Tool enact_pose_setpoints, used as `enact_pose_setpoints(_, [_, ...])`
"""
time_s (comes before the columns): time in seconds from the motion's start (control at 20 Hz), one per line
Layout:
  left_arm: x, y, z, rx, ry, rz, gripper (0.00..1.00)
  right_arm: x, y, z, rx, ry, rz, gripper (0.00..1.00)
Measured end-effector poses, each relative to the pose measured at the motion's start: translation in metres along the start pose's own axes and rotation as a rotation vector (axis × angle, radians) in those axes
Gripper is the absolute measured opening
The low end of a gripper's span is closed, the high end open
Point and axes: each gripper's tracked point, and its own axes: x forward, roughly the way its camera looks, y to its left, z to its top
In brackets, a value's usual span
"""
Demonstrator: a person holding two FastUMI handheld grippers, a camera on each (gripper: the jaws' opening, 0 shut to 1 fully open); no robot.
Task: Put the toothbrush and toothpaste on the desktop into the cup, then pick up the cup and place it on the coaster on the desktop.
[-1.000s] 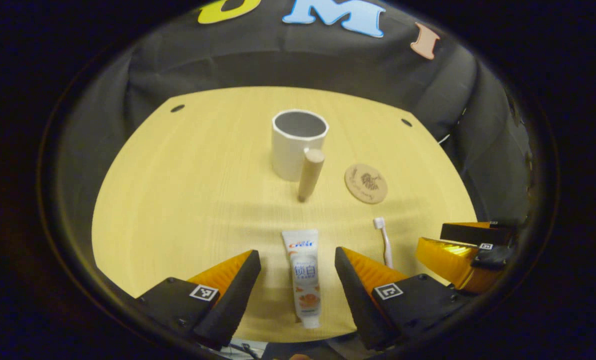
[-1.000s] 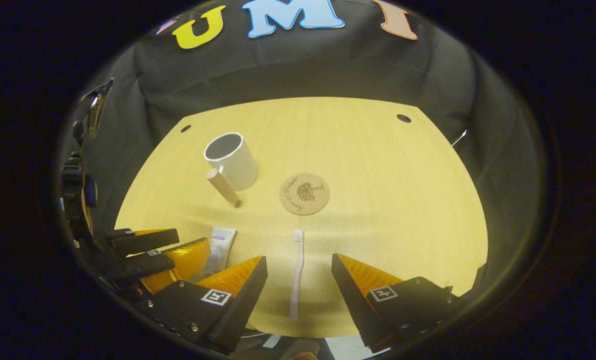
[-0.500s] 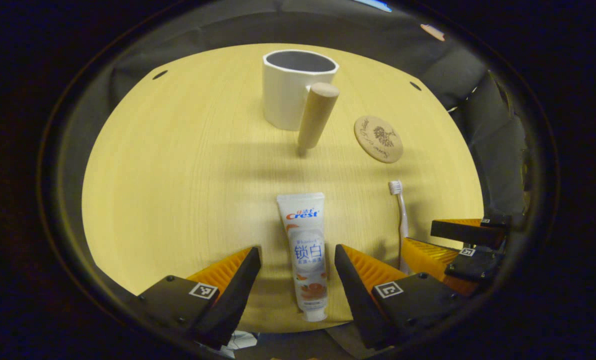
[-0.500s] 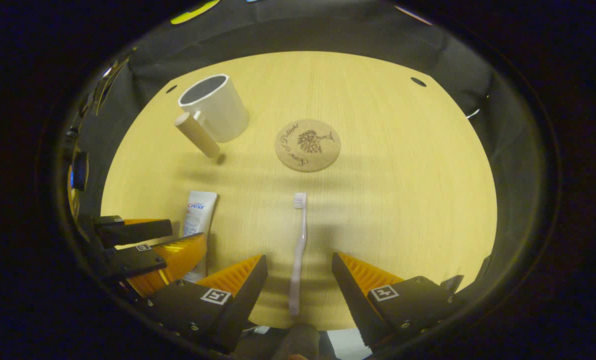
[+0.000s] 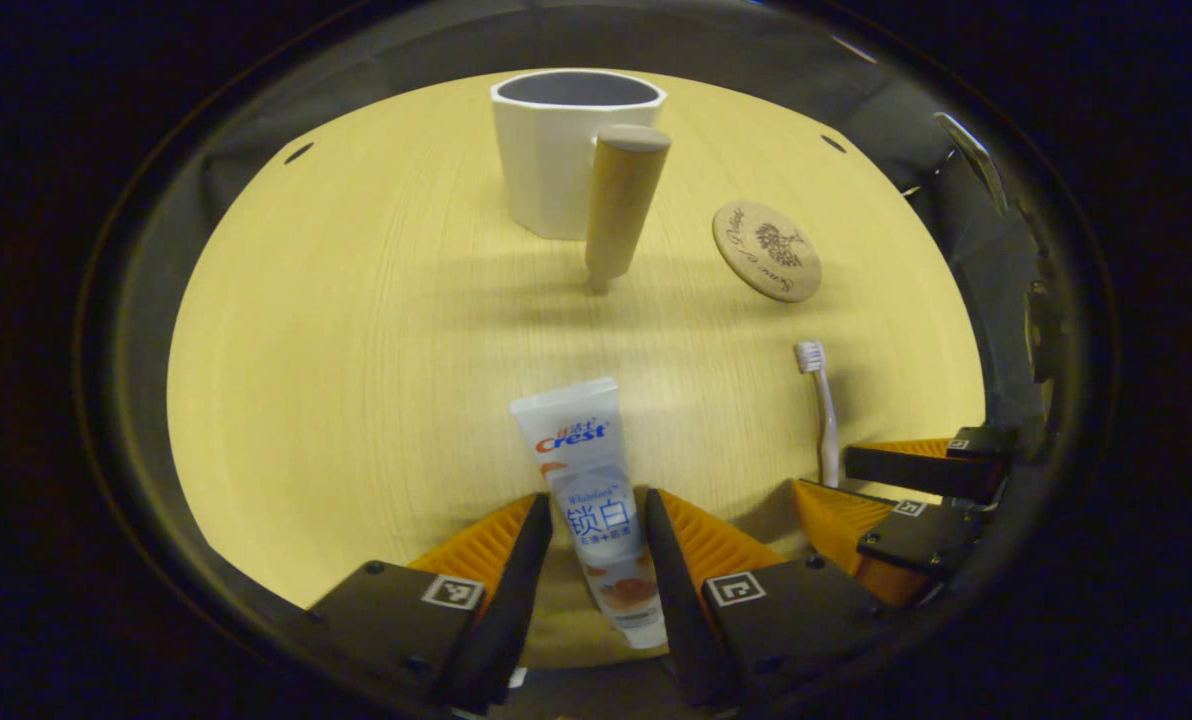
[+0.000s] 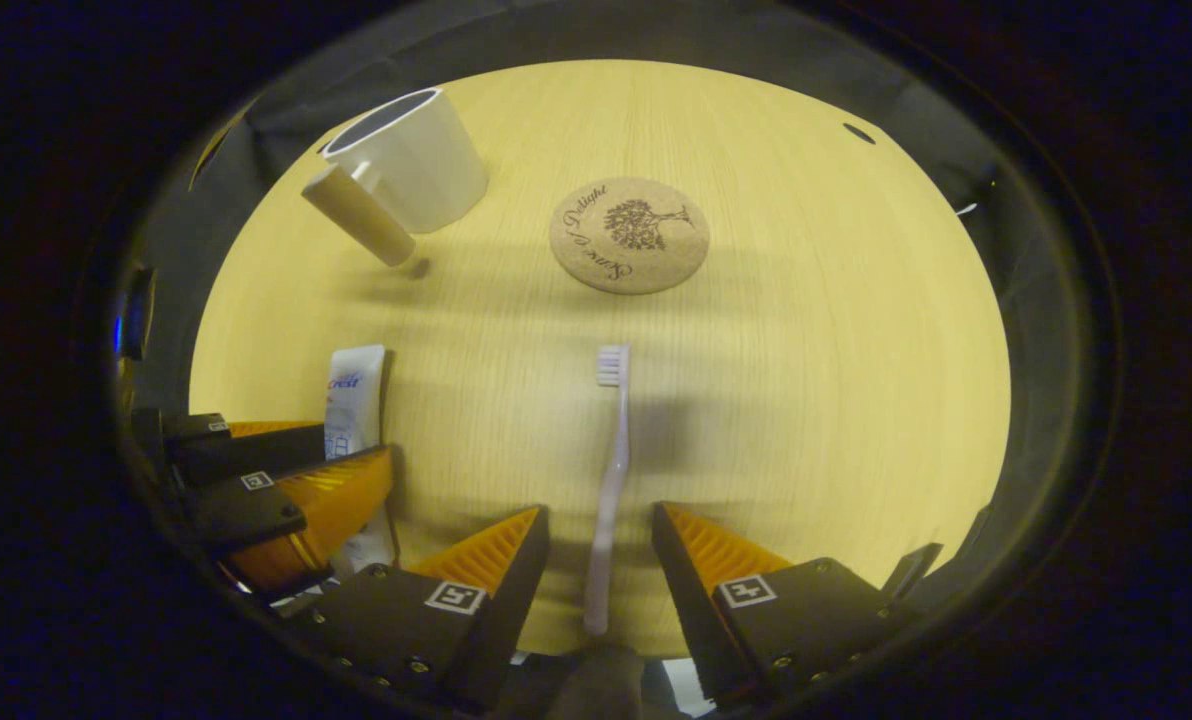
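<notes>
Nothing is in the cup (image 5: 554, 150) yet: the left gripper (image 5: 596, 535) pinches the toothpaste (image 5: 596, 500), the right gripper (image 6: 601, 545) straddles the toothbrush (image 6: 611, 470) unclosed, and the coaster (image 6: 628, 235) waits bare.

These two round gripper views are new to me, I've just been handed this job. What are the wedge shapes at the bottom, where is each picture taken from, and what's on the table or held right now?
No robot arm here: a person holds a two-finger gripper in each hand, and a fisheye camera rides on each, looking forward along its fingers. The wedges at the bottom are those fingers.

In the left gripper view, the left gripper has its fingers close on either side of the toothpaste tube, which lies on the wooden desktop; whether both already press on it cannot be told. The right gripper shows farther off at that view's right edge.

In the right gripper view, the right gripper is open, with the toothbrush lying between its fingers, untouched.

Farther back stand a white cup with a wooden peg handle and a round cork coaster, which is bare. Nothing is lifted yet.
</notes>
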Motion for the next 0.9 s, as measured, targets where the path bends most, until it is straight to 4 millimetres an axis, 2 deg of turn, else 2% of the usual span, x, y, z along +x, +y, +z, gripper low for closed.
enact_pose_setpoints(0.1, [0.001,0.001,0.0,0.012,0.002,0.007,0.57,0.007,-0.006,-0.004,-0.005,0.024,-0.027,0.68])
enact_pose_setpoints(0.15, [0.002,0.0,0.0,0.015,0.003,0.009,0.58,0.0,-0.006,-0.004,0.004,0.034,-0.031,0.5])
enact_pose_setpoints(0.2, [0.003,0.0,0.002,0.005,-0.006,0.008,0.59,-0.001,-0.008,-0.002,0.001,0.029,-0.028,0.42])
enact_pose_setpoints(0.3, [0.001,0.003,0.003,0.006,-0.01,0.022,0.48,-0.002,-0.01,0.0,0.025,0.021,-0.043,0.43])
enact_pose_setpoints(0.35, [0.003,0.002,0.001,0.004,-0.002,0.023,0.4,-0.006,-0.009,-0.002,0.045,0.024,-0.035,0.17])
enact_pose_setpoints(0.45, [0.003,0.003,0.001,0.009,-0.009,0.024,0.39,0.002,-0.012,-0.001,0.041,0.018,-0.023,0.18])
enact_pose_setpoints(0.55, [0.002,0.003,0.002,0.004,-0.021,0.014,0.34,0.0,-0.015,0.0,0.032,0.004,-0.014,0.17])
enact_pose_setpoints(0.6, [0.0,0.002,0.001,0.004,-0.027,0.003,0.35,0.004,-0.012,-0.002,0.045,0.002,-0.008,0.17])
enact_pose_setpoints(0.65, [0.001,0.003,0.003,0.0,-0.038,-0.001,0.34,-0.001,-0.012,-0.003,0.037,-0.003,-0.001,0.08])
enact_pose_setpoints(0.7, [0.002,0.001,0.003,-0.007,-0.052,-0.012,0.27,0.0,-0.012,-0.002,0.035,-0.009,0.005,0.08])
enact_pose_setpoints(0.8, [0.0,0.003,0.004,-0.02,-0.075,-0.031,0.27,-0.001,-0.013,0.001,0.037,-0.056,0.013,0.08])
enact_pose_setpoints(0.85, [-0.001,0.003,0.005,-0.037,-0.091,-0.036,0.27,0.001,-0.012,-0.002,0.028,-0.055,0.022,0.04])
enact_pose_setpoints(0.9, [-0.008,0.004,0.006,-0.059,-0.119,-0.04,0.27,-0.001,-0.013,-0.001,0.027,-0.069,0.031,0.04])
